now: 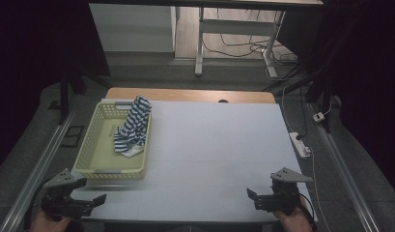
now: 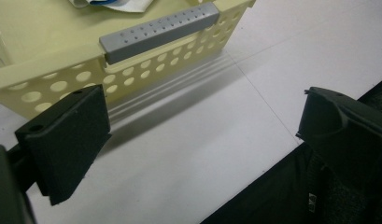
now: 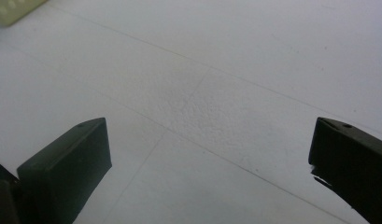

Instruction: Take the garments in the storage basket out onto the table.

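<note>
Basket (image 1: 99, 159) with striped cloth (image 1: 132, 126) near left gripper (image 1: 91, 202); both jaws wide, empty.

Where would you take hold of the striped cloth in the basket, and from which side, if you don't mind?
Grip the striped cloth at its raised far end, which drapes over the basket rim; come from above, since the walls block a side approach.

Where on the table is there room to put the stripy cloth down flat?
The white table is bare from the yellow basket across to its right edge, and forward to the right gripper. The left side is crowded: the basket fills it, with the striped cloth inside and the left gripper just before it.
</note>
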